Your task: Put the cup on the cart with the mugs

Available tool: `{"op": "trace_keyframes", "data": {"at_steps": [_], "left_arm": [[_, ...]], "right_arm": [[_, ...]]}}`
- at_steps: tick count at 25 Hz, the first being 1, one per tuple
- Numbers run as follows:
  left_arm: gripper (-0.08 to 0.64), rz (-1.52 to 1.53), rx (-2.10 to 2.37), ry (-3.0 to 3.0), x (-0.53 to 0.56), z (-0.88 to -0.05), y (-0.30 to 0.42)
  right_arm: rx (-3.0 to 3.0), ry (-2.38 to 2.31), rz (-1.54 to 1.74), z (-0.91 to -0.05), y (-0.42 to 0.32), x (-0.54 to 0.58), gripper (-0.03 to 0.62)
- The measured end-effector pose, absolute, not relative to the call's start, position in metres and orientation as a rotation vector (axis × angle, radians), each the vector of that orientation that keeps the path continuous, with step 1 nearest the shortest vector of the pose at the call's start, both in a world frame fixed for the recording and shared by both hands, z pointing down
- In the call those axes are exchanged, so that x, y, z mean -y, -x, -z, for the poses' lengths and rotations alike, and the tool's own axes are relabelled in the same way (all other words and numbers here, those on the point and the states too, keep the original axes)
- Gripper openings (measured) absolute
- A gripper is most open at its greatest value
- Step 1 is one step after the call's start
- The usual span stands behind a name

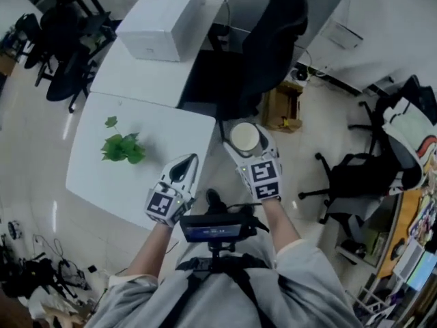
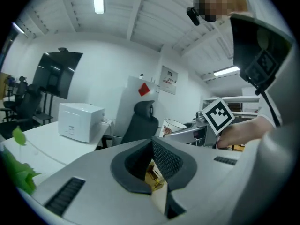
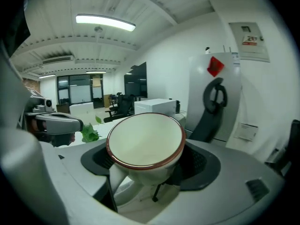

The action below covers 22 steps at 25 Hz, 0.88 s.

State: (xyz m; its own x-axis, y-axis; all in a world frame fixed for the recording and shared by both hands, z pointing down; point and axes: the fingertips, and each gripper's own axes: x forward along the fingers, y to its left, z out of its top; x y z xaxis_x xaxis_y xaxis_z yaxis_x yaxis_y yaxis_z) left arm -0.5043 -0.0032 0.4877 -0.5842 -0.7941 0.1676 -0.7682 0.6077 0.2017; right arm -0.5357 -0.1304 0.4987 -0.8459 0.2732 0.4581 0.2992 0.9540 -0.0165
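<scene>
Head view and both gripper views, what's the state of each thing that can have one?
cup, empty, held up off any surface.
right gripper, jaws shut on cup.
left gripper, jaws shut, empty.
green plant, lying on white table.
black office chair, unoccupied.

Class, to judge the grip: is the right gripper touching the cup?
Touching. The right gripper view shows the cup seated between the dark pads of the right gripper, with both pads pressed against its wall.

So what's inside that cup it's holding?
Nothing: the cup in the right gripper shows a bare cream interior. Its outer base is hidden between the jaws.
</scene>
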Motion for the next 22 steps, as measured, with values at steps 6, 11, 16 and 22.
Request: {"op": "trace_keyframes", "data": {"at_steps": [6, 11, 16, 22], "left_arm": [[0.002, 0.077, 2.372, -1.64, 0.113, -0.493, 0.47], [0.002, 0.047, 2.253, -1.827, 0.192, -0.486, 0.422], [0.002, -0.007, 2.087, -2.04, 0.266, -0.476, 0.364], [0.002, -0.037, 1.92, -2.225, 0.333, -0.466, 0.291]], "right_arm": [[2.661, -0.009, -0.074, -0.507, 0.45, 0.25, 0.408], [2.655, -0.262, -0.145, -0.508, 0.366, 0.331, 0.408], [2.643, -0.519, -0.219, -0.5, 0.278, 0.395, 0.408], [2.624, -0.743, -0.292, -0.493, 0.188, 0.44, 0.408]]}}
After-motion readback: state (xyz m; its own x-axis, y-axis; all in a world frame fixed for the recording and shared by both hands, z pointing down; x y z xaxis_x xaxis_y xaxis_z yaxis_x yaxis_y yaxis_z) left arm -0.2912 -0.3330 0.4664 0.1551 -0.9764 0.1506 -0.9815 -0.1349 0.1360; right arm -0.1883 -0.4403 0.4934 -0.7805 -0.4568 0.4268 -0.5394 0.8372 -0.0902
